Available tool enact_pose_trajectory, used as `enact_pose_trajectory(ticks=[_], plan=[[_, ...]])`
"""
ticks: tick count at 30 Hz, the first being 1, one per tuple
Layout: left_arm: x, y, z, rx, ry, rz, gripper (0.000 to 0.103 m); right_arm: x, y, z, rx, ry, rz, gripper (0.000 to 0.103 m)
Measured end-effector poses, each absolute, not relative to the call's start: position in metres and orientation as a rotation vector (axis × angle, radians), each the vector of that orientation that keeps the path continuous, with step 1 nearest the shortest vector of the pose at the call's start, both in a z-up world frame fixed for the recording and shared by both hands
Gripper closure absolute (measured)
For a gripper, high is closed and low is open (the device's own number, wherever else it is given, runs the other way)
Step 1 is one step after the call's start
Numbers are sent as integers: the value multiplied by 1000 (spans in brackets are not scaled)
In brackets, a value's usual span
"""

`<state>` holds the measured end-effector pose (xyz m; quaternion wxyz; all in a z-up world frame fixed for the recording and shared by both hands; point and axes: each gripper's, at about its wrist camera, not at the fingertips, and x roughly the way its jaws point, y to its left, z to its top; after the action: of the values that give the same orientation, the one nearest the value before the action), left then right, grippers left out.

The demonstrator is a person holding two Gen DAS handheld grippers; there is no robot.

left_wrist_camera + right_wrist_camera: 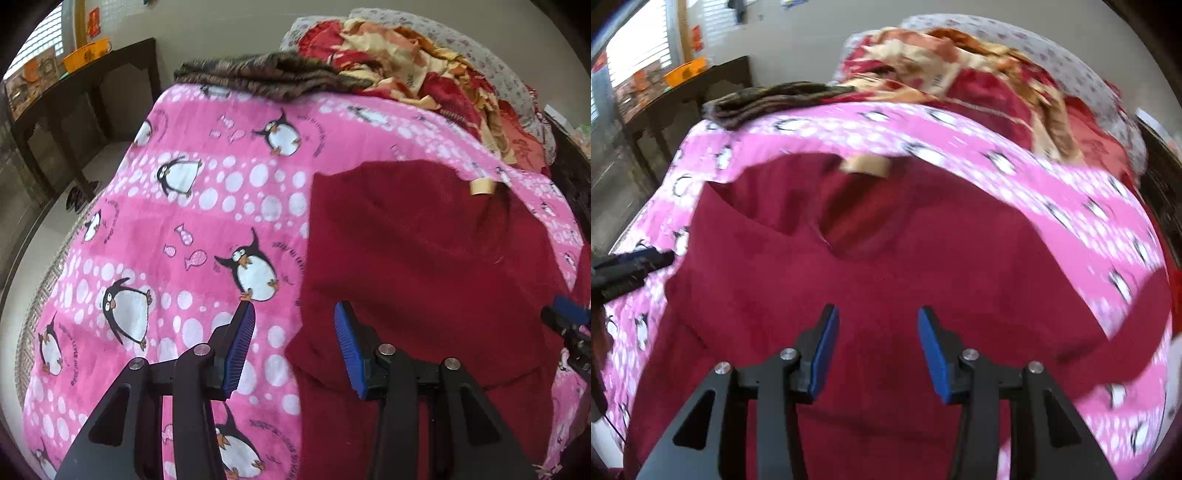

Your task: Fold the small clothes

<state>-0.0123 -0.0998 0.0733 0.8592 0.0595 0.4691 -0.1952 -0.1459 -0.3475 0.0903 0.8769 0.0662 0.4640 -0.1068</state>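
Left wrist view: the left gripper [295, 314] is released, its blue pads [240, 350] spread wide and nothing between them. It hangs over the left edge of a dark red garment [424, 258], which lies flat on a pink penguin sheet [192, 221] covering the bed. The left pad is over the sheet, the right pad over the garment; whether either touches the cloth cannot be told. The garment spreads ahead and to the right of the gripper, with a tan label [482, 186] at its far end. Far ahead, a dark folded cloth [266, 74] and a heap of red and yellow bedding [406, 55] lie at the far end of the bed. Far left stands a dark table [92, 74] with an orange bowl [86, 53] on it. The right gripper [569, 325] shows at the right edge over the garment; its state cannot be read here.

Right wrist view (blurred): the right gripper [879, 317] is also released, pads [823, 350] apart and empty, over the middle of the garment [886, 266]. The neck opening and label [866, 166] lie straight ahead. The sheet [1052, 206] wraps around the garment ahead and to both sides. The left gripper [635, 264] enters at the left edge, near the garment's left border. The bedding [960, 74] is far ahead, the table [701, 85] and bowl [685, 70] far left.
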Motion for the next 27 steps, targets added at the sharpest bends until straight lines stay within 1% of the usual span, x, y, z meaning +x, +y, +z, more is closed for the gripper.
enact_pose_trajectory(ticks=[4, 9, 10, 12, 14, 16, 17, 20, 21, 23, 27], plan=[[-20, -107, 76, 118, 975, -443, 78, -171, -378, 82, 206, 974, -318, 56], [-24, -120, 56, 158, 1041, -444, 78, -188, -417, 53, 304, 1024, -402, 56], [-24, -123, 49, 176, 1066, -444, 78, -192, -421, 52, 334, 1016, -389, 56], [-26, -125, 43, 218, 1059, -430, 78, -199, -422, 56, 345, 1000, -387, 56], [-28, -127, 44, 230, 1049, -430, 78, -204, -422, 64, 356, 981, -390, 56], [-29, -126, 47, 215, 1054, -429, 78, -206, -423, 69, 371, 962, -389, 53], [-29, -126, 49, 201, 1055, -431, 78, -207, -424, 68, 370, 963, -393, 50], [-33, -123, 58, 177, 1047, -439, 78, -200, -424, 51, 334, 1039, -423, 46], [-36, -123, 62, 176, 1038, -443, 78, -201, -423, 50, 323, 1039, -422, 46], [-40, -123, 71, 178, 1015, -453, 78, -202, -423, 56, 327, 1025, -410, 46], [-43, -123, 85, 161, 991, -476, 78, -218, -452, 79, 444, 944, -409, 45]])
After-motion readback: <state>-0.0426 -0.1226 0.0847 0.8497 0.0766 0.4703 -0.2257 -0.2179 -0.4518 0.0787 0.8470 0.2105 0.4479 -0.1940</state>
